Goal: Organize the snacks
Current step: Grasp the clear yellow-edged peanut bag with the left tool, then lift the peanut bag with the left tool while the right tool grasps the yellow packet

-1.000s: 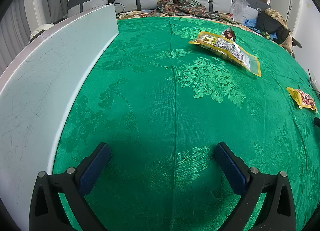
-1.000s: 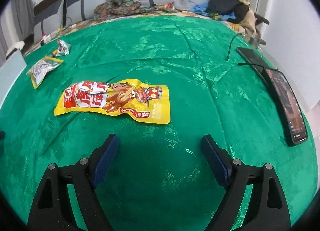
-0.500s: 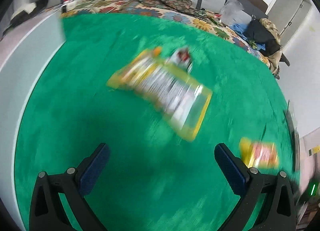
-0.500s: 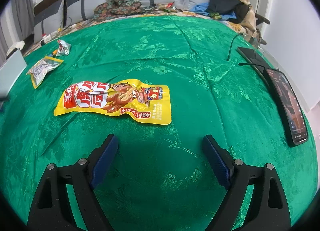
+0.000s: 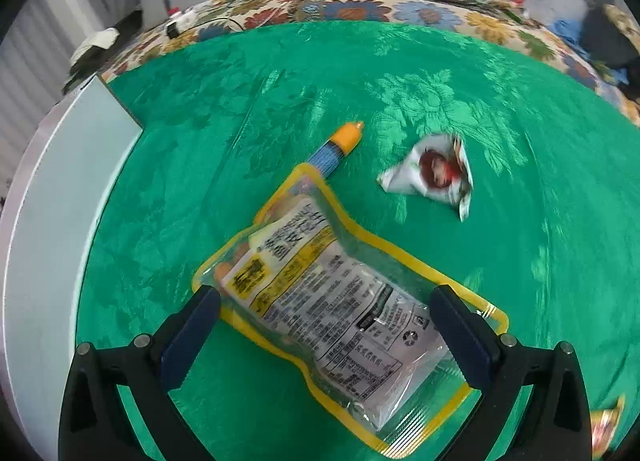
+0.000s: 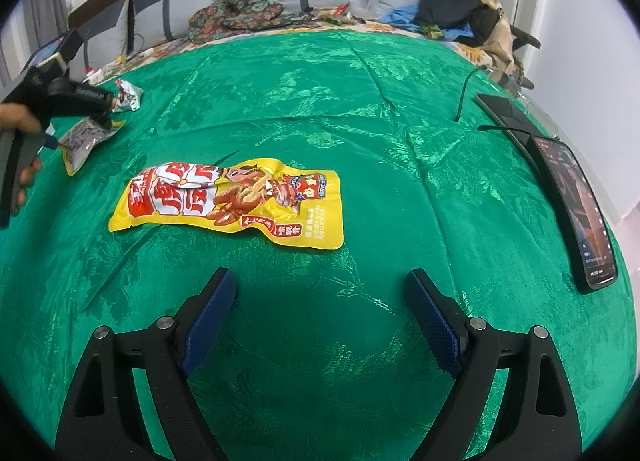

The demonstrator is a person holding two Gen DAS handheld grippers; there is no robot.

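Only the left wrist view shows the left gripper, jaws apart, straddling the yellow-edged clear snack pouch, with an orange-capped tube at 12 o'clock; the right gripper, also spread, hovers empty, a yellow printed snack bag at 11 o'clock.

Emerald cloth carries a woven floral pattern. The clear pouch has yellow borders; the other packet is yellow with red-and-white print. Finger pads are dark blue.

Green cloth — yellow snack bag, clear pouch, crumpled wrapper, tube, phone.
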